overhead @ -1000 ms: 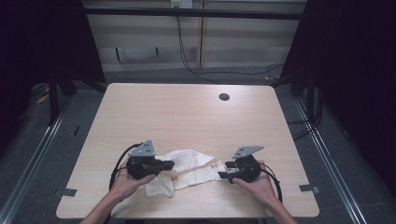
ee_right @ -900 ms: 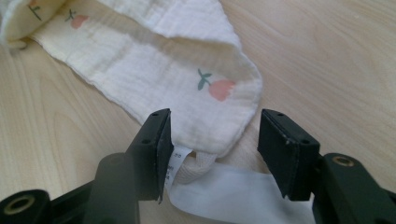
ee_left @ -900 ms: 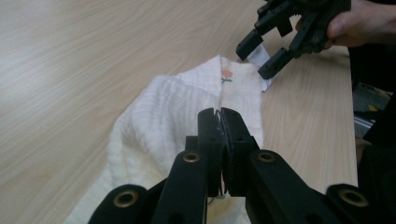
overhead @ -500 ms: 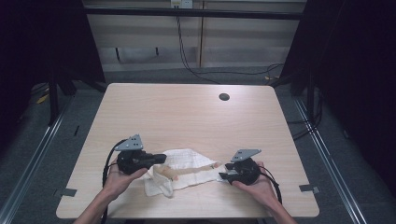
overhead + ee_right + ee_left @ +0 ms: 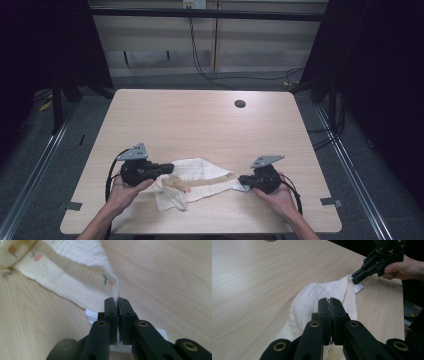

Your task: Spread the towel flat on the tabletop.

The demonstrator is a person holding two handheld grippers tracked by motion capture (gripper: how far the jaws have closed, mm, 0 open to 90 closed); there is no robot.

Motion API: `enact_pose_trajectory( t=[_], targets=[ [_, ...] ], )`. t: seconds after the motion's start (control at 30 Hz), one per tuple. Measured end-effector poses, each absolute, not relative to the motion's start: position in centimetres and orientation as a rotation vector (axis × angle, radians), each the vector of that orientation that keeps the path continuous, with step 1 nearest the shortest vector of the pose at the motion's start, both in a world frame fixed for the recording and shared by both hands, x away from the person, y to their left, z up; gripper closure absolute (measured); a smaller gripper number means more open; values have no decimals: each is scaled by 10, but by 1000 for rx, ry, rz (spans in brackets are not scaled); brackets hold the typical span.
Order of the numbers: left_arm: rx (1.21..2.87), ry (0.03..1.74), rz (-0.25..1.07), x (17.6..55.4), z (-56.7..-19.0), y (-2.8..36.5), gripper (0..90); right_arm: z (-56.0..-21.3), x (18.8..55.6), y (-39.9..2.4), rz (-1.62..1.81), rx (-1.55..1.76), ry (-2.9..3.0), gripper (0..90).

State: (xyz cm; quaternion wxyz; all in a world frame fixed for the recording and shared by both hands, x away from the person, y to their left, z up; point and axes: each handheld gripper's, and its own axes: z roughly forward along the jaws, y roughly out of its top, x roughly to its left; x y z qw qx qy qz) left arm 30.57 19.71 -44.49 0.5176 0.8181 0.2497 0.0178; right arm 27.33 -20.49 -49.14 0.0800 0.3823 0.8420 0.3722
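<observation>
A cream cloth (image 5: 200,172) with small printed motifs lies stretched near the table's front edge. My left gripper (image 5: 170,169) is shut on the cloth's left end, which bunches below it. In the left gripper view the cloth (image 5: 319,292) runs away from the shut left gripper (image 5: 329,301) toward the right gripper (image 5: 355,280). My right gripper (image 5: 242,180) has just been closing and is now shut on the cloth's right corner. In the right gripper view the right gripper (image 5: 117,301) pinches the cloth's (image 5: 75,270) edge, with a white label (image 5: 91,317) just beneath.
The light wooden table (image 5: 200,120) has a dark round hole (image 5: 240,104) toward its far right. Rails and cables run along the floor beyond the table's sides and back. A hand holds each gripper at the front edge.
The left gripper has moved left with the cloth's end, drawing the cloth out longer. The right gripper's jaws have closed on the cloth's right corner; that hand stayed put.
</observation>
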Motion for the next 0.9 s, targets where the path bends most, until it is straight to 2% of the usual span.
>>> enact_pose_trajectory(
  t=[0.37, 0.9],
  targets=[
    [1916, 583, 43, 307, -433, 198, 885, -453, 282, -215, 1339, 1098, 2432, 878],
    [1832, 558, 142, 311, -392, 211, 887, -387, 293, -224, 1447, 986, 2336, 881]
  ],
)
